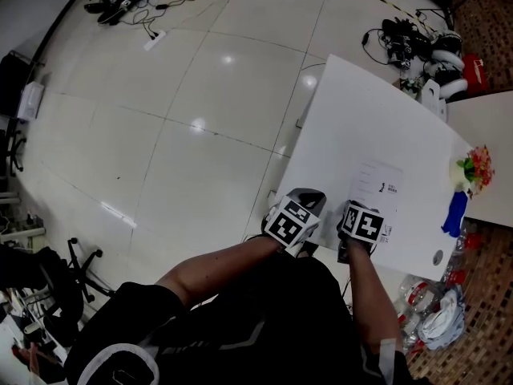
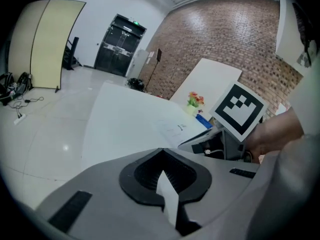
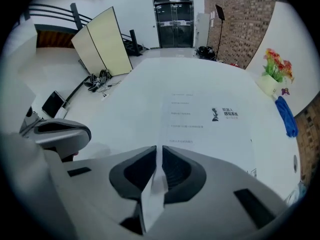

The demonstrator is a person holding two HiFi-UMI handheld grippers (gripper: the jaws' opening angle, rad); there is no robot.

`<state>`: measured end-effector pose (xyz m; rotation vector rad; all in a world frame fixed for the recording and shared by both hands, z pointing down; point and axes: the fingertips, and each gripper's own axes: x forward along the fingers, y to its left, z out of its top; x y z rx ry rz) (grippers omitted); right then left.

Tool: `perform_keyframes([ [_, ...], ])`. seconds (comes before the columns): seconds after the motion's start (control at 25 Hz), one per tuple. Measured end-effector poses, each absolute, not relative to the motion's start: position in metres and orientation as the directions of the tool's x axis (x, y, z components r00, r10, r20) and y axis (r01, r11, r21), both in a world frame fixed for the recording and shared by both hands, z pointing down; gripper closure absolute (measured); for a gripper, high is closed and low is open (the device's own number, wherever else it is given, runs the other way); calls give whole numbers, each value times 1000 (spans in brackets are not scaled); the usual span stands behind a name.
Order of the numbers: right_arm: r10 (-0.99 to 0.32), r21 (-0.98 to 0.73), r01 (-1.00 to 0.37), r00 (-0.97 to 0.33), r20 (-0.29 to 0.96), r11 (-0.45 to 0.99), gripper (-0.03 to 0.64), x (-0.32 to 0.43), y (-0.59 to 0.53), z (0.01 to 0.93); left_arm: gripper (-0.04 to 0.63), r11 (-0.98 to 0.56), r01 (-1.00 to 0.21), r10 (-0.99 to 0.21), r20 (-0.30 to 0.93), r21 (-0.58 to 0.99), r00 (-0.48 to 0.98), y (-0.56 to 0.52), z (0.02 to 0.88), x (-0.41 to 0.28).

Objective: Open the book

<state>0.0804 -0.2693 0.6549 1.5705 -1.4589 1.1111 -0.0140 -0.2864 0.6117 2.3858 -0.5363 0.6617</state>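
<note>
A: Head view: checking surface and room.
B: Showing white table on glossy tiled floor; brick wall beyond.
A: Locating book.
B: Lying flat by table's near edge. Right gripper pinching its near edge, jaws narrow; left gripper sitting beside, jaws drawn together.

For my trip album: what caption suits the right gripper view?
Right gripper pinching the top page of the white book on the table.

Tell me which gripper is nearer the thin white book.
Right. The right gripper is at the near edge of the thin white book; the left gripper sits off its left side.
</note>
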Motion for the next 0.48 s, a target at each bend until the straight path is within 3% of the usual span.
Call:
perform_keyframes([
  [0.32, -406, -64, -992, -14, 914, -109, 606, 82, -269, 649, 600, -742, -512, -221, 563, 433, 796, -286, 612, -7],
  [0.48, -439, -159, -980, -89, 894, -124, 612, 81, -270, 640, 600, -736, -523, -232, 566, 429, 791, -293, 611, -11],
])
